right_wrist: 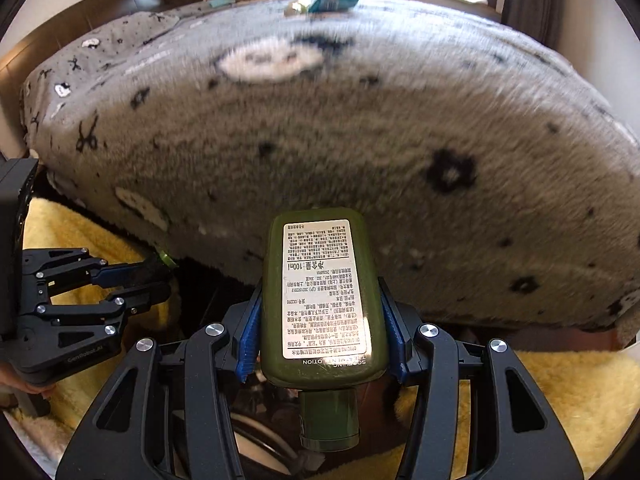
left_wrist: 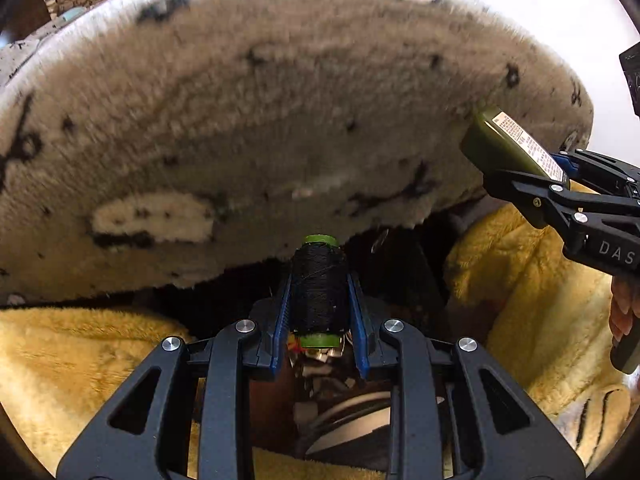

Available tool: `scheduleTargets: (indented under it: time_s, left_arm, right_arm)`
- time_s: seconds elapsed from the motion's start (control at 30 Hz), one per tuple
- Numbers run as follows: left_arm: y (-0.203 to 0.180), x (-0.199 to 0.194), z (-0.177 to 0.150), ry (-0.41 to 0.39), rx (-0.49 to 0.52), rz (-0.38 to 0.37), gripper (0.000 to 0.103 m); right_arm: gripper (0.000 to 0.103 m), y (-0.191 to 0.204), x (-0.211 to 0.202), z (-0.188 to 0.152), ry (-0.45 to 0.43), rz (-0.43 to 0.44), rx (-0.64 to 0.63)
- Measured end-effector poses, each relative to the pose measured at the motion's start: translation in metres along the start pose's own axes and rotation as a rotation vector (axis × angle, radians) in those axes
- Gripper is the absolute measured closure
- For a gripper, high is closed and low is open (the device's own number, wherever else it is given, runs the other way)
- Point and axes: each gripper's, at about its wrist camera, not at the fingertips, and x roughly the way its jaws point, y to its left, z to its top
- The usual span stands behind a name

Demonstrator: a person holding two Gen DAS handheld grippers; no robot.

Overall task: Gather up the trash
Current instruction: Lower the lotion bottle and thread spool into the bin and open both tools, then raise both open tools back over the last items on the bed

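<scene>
Above yellow fleece (left_wrist: 80, 356) beside a bed (right_wrist: 360, 140) under a grey patterned blanket: left tongs (left_wrist: 320, 300) pinching a black thread spool (left_wrist: 319, 290), right tongs (right_wrist: 320, 320) clamped on an olive lotion bottle (right_wrist: 324, 296), cap toward the camera.

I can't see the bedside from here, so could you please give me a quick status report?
Left gripper shut on black thread spool. Right gripper shut on green lotion bottle. Both over the yellow blanket beside the grey bedspread. Nothing blocking.
</scene>
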Motion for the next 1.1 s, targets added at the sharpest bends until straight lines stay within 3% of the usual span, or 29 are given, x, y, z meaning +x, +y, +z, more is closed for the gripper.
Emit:
scheduleTargets:
  time_s: [0.37, 0.7, 0.83, 1.1]
  left_arm:
    - [0.001, 0.042, -0.012, 0.124, -0.043, -0.064, 0.078]
    - [-0.006, 0.059, -0.016, 0.188, -0.027, -0.088, 0.077]
    - [-0.002, 0.056, -0.015, 0.184, -0.037, -0.07, 0.06]
    - [0.002, 0.039, -0.008, 0.151, -0.043, -0.036, 0.042]
  right_arm:
    - [0.051, 0.0, 0.043, -0.017, 0.152, 0.117, 0.065]
    - [0.05, 0.004, 0.064, -0.022, 0.218, 0.12, 0.081]
    - [0.033, 0.002, 0.063, -0.019, 0.195, 0.103, 0.087]
    - [0.03, -0.013, 0.046, -0.012, 0.144, 0.081, 0.135]
